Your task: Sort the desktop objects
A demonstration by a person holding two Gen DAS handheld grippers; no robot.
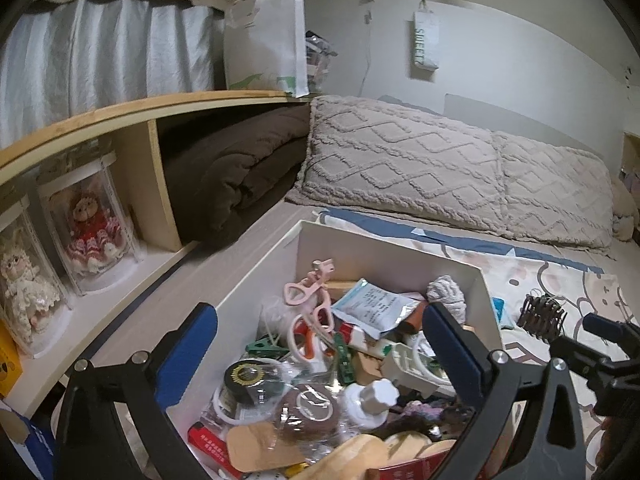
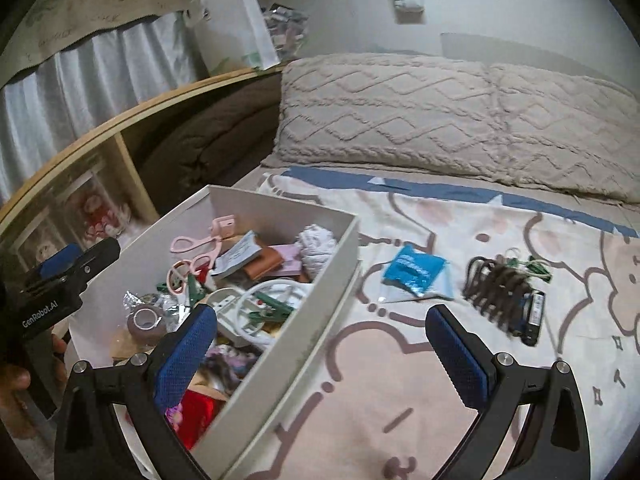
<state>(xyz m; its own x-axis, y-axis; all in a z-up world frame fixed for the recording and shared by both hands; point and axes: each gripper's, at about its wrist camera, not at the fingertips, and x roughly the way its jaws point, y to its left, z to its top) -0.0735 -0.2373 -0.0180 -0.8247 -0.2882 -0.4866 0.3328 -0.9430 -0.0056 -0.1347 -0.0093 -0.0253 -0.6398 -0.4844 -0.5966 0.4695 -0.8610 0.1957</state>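
While the white box [image 1: 384,256] sits on the bed, crammed with small clutter, the left gripper [image 1: 320,344] hovers over it tilted down, jaws wide and empty. The right gripper [image 2: 320,344] straddles the box's right wall, also spread, holding nothing.
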